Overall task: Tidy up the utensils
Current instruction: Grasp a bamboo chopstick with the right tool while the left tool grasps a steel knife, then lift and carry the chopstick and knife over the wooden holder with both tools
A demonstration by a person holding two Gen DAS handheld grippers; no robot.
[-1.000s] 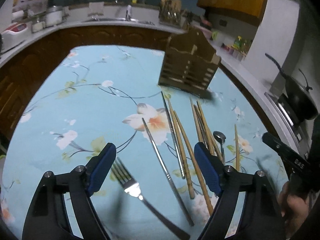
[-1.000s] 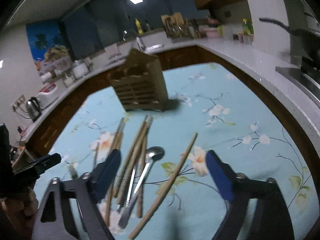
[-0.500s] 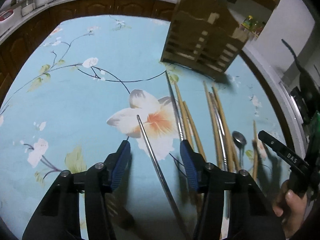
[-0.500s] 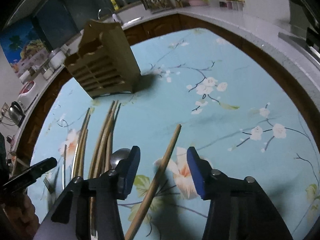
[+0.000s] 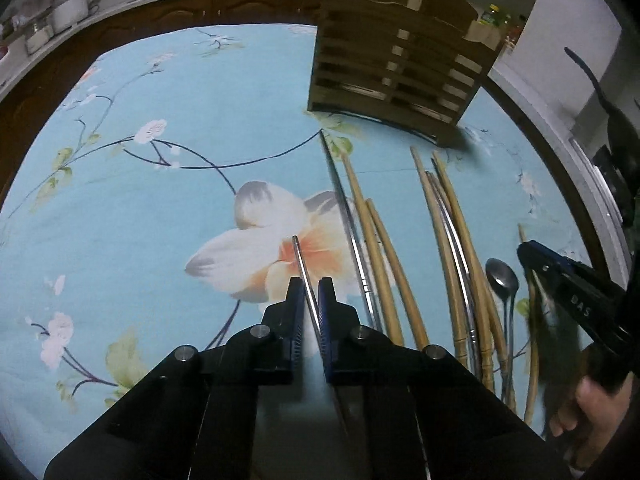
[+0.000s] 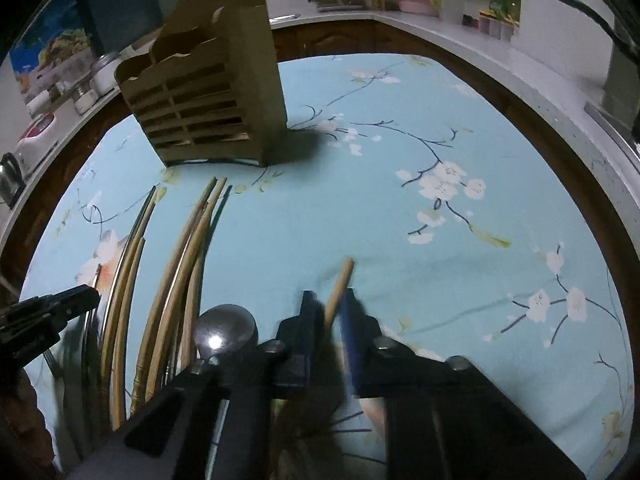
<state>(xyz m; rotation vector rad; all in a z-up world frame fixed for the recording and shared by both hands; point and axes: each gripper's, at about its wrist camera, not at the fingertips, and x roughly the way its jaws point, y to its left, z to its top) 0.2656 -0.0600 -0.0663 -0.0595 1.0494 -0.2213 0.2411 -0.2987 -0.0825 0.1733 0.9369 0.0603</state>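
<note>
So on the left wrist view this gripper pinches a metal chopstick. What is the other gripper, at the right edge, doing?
Observer: The right gripper is shut on a wooden chopstick, close to its tip.
Visitor: Is that stick part of the pile?
Observer: No. It lies apart on the cloth, to the right of the spoon and the pile.
Visitor: And the top of the holder? It is cut off for me.
Observer: The holder is open on top, split by dividers into compartments. I cannot see inside them.
</note>
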